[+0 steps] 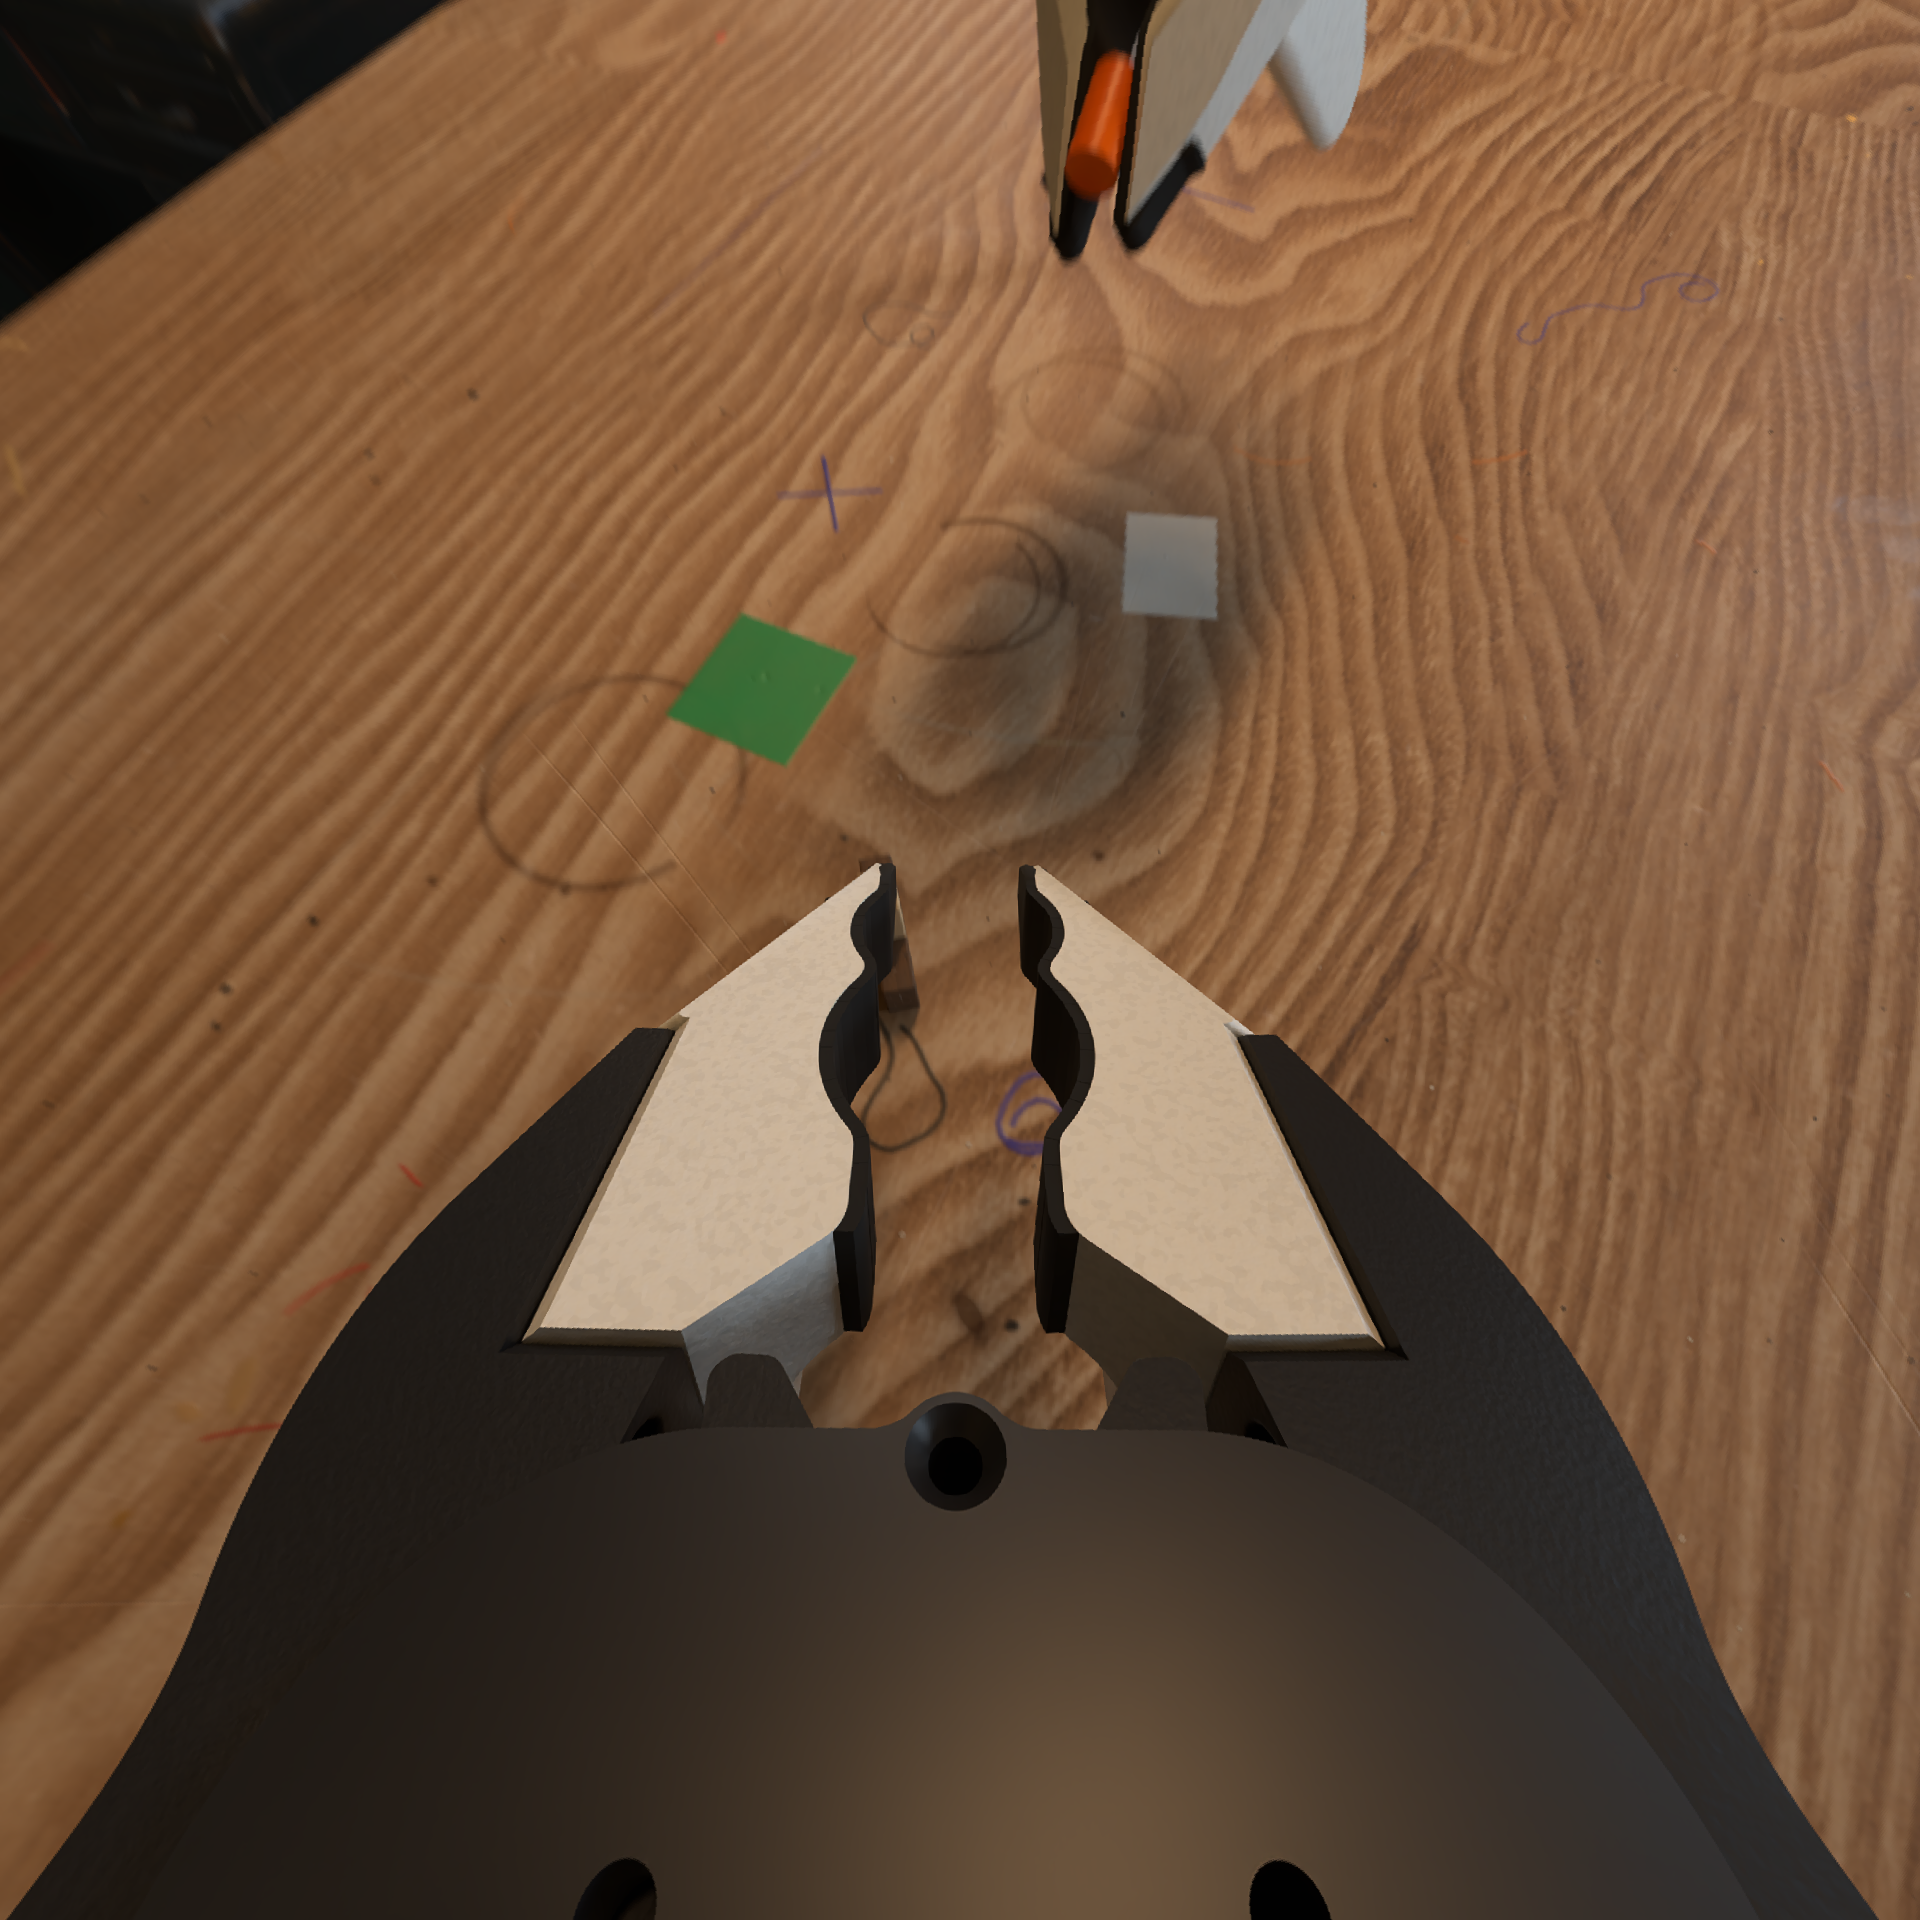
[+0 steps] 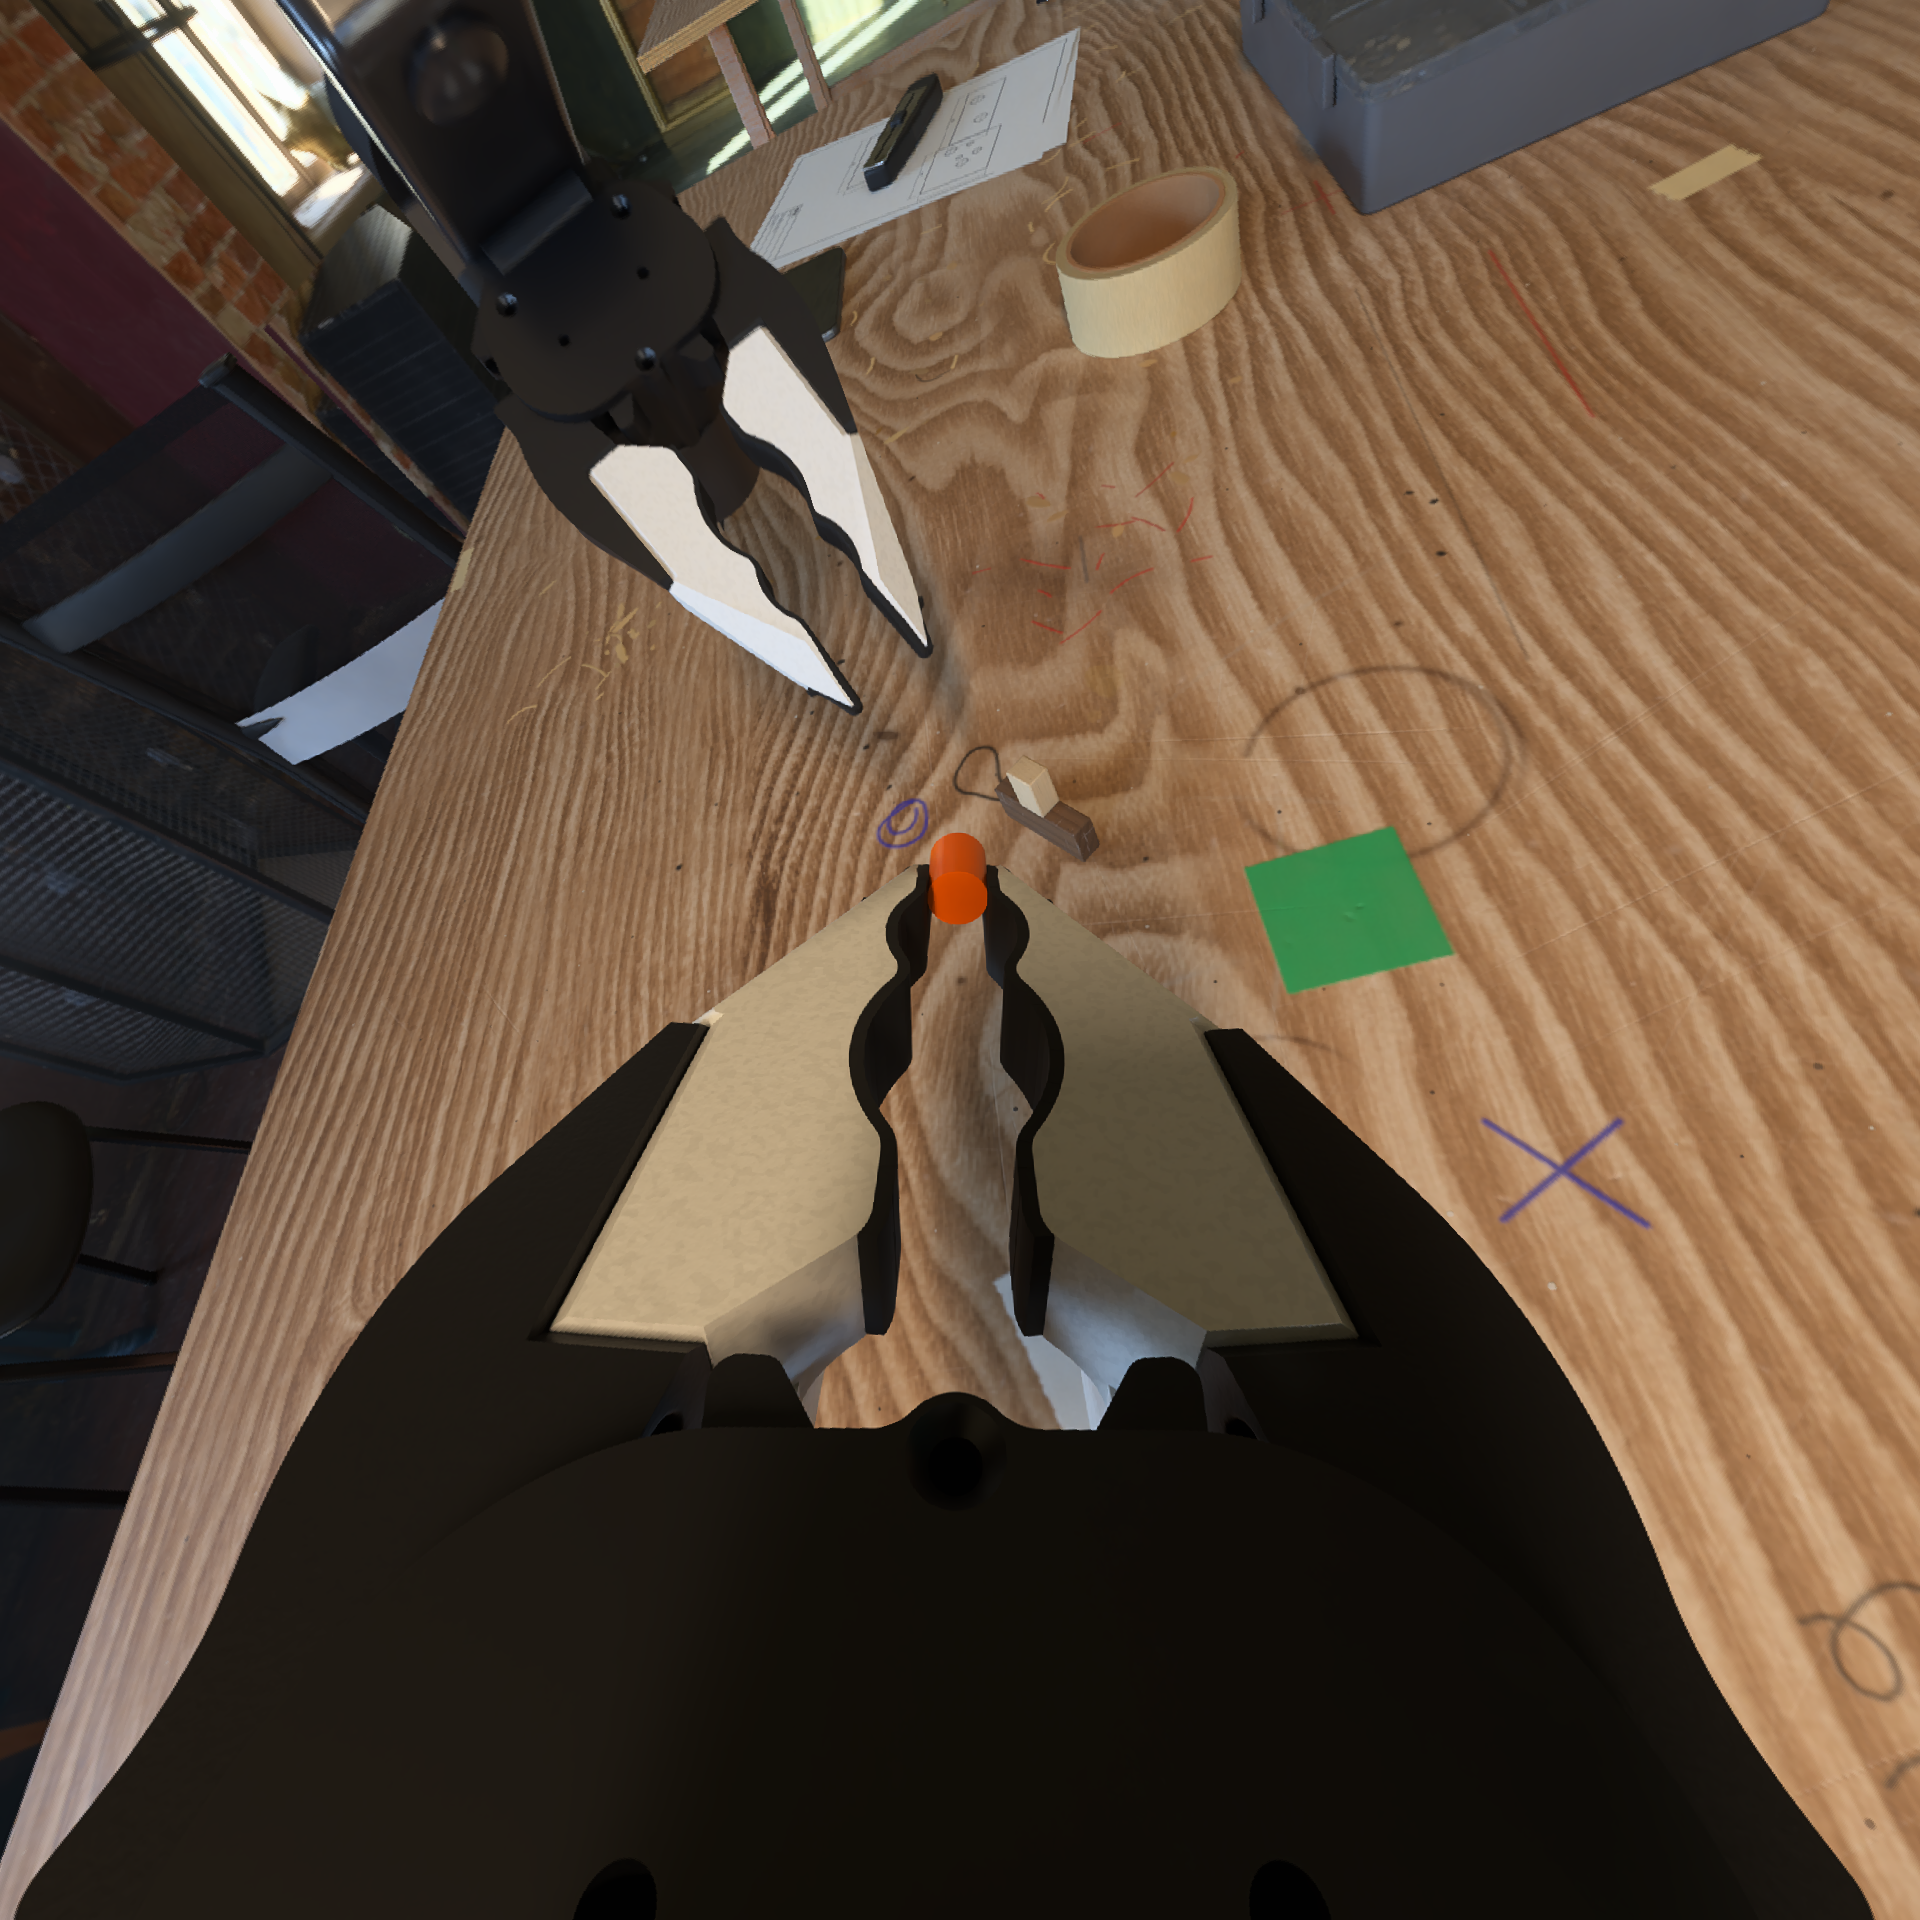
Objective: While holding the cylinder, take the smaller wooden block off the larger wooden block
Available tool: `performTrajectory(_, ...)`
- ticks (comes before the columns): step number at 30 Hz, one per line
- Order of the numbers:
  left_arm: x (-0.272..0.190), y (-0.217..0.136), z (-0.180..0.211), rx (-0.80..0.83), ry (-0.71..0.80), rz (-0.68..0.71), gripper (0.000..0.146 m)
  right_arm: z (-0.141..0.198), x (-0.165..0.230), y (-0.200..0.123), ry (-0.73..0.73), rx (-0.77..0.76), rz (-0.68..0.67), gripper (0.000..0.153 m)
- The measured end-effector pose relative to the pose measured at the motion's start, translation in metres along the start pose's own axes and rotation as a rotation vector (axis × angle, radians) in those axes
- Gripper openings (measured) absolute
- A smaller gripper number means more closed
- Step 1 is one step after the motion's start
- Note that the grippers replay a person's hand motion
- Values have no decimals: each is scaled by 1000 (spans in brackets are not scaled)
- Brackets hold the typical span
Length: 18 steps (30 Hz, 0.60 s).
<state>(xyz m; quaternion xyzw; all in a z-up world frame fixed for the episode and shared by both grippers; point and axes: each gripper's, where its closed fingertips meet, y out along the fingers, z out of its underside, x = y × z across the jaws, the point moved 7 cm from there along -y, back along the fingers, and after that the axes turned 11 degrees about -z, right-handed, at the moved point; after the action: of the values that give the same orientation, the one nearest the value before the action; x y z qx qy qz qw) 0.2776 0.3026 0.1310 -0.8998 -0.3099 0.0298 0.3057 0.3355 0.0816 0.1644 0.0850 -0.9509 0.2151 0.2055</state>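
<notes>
My right gripper (image 2: 956,883) is shut on the orange cylinder (image 2: 957,878) at its fingertips, held above the table; it also shows at the top of the left wrist view (image 1: 1101,223) with the cylinder (image 1: 1099,130). A small pale wooden block (image 2: 1031,784) rests on a larger dark wooden block (image 2: 1055,824) just beyond the cylinder. My left gripper (image 1: 956,883) is open and empty above the table; the blocks are mostly hidden behind its left finger, with a dark sliver (image 1: 900,982) showing. In the right wrist view the left gripper (image 2: 891,675) hovers left of the blocks.
A green square (image 2: 1345,909) lies on the wooden table (image 2: 1558,623), also in the left wrist view (image 1: 762,688) near a white square (image 1: 1170,566). A tape roll (image 2: 1151,260), papers (image 2: 935,135) and a grey box (image 2: 1475,94) sit far back. The table edge (image 2: 416,727) runs on the left.
</notes>
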Motion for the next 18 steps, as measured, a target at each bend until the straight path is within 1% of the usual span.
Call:
performTrajectory(3, -1, 6, 18, 45, -40, 32, 23, 3, -3, -2, 9, -1, -5, 9)
performTrajectory(6, -3, 12, 34, 117, -51, 103, 23, 6, -7, -1, 18, -1, -13, 9)
performTrajectory(10, -8, 20, 42, 125, -52, 165, 22, 10, -10, 2, 31, 13, -21, 9)
performTrajectory(18, -1, 17, 51, 127, -67, 172, 19, 16, -15, 11, 54, 50, -34, 9)
